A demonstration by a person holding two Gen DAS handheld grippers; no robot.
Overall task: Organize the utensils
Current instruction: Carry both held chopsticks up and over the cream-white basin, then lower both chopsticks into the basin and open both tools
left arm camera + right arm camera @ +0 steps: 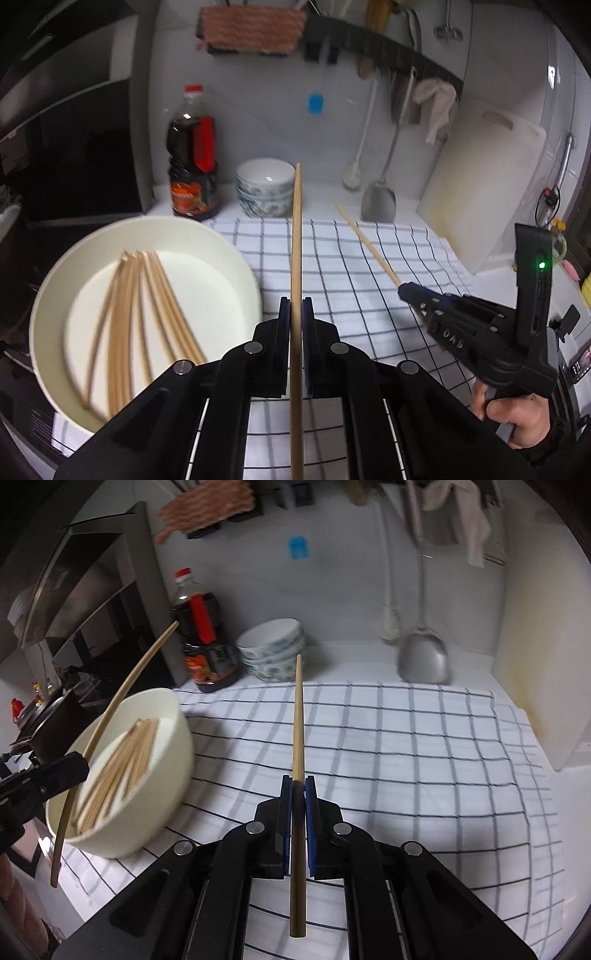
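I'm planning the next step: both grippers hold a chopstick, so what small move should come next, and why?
Probably carry the left gripper over the bowl and drop its chopstick in: its jaws are shut on the stick, the bowl beside it already holds the others, and the cloth looks cleared.

Cream bowl (55, 295), blue-checked white cloth (351, 258)

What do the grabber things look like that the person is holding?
Both are black plastic. The left gripper and the right gripper each have two flat fingers lined with blue pads, jointed arms with round silver pins, and white-lined rails behind. From the side, the right one shows embossed letters, a pistol-style handle and a small green light.
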